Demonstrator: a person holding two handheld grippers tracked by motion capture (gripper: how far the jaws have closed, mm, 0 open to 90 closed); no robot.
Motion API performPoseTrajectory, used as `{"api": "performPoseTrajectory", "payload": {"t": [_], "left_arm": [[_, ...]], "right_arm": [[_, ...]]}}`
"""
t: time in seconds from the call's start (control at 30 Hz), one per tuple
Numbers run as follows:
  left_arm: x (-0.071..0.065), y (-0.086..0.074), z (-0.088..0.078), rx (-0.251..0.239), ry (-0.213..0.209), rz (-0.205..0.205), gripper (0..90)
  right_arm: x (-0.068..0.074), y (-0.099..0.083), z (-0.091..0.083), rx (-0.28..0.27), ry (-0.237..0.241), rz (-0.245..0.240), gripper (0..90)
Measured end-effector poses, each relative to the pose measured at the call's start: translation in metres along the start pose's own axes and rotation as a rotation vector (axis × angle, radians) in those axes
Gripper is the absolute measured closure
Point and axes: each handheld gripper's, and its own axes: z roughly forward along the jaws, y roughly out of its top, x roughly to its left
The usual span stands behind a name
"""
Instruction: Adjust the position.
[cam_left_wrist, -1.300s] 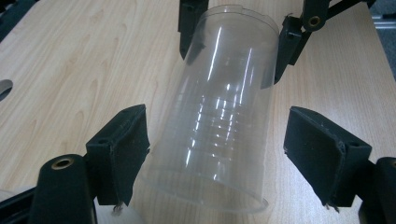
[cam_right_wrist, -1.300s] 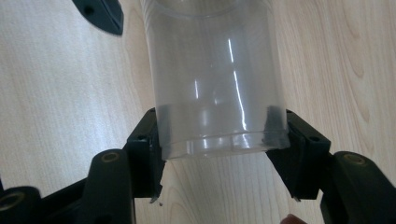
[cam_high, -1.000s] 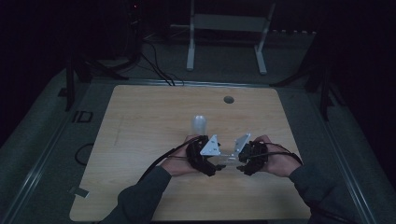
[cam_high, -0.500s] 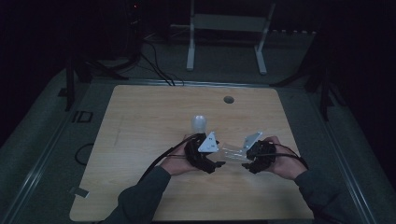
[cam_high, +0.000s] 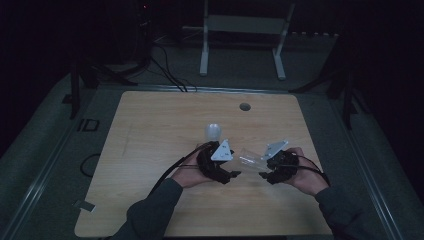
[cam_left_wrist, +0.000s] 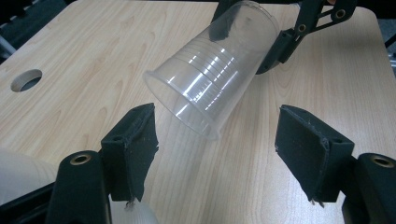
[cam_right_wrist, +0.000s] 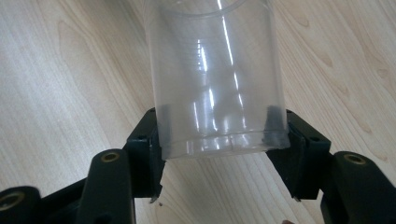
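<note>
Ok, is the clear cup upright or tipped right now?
Tipped. The clear cup lies slanted, held off the table near its base by the right tool, its open rim pointing toward the left tool.

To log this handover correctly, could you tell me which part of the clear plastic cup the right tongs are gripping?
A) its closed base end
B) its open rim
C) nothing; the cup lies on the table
A: in the right gripper view the right tongs clamp the clear plastic cup at its base end, its open rim pointing away.
</note>
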Motion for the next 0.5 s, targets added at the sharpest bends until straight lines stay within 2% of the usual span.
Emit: {"api": "performPoseTrajectory", "payload": {"t": [0.17, 0.33, 0.5], "left_arm": [[0.0024, -0.0006, 0.0006, -0.008, 0.001, -0.023, 29.0], [0.0033, -0.0005, 0.0005, -0.012, 0.009, -0.028, 29.0], [0.0037, 0.0001, 0.0016, -0.018, 0.021, -0.035, 28.9]], "right_arm": [[-0.0001, -0.0010, -0.0014, -0.033, -0.010, 0.025, 41.4], [0.0000, -0.0017, -0.0025, -0.061, -0.016, 0.049, 41.3], [-0.0008, -0.0039, -0.0036, -0.097, -0.033, 0.097, 41.3]]}}
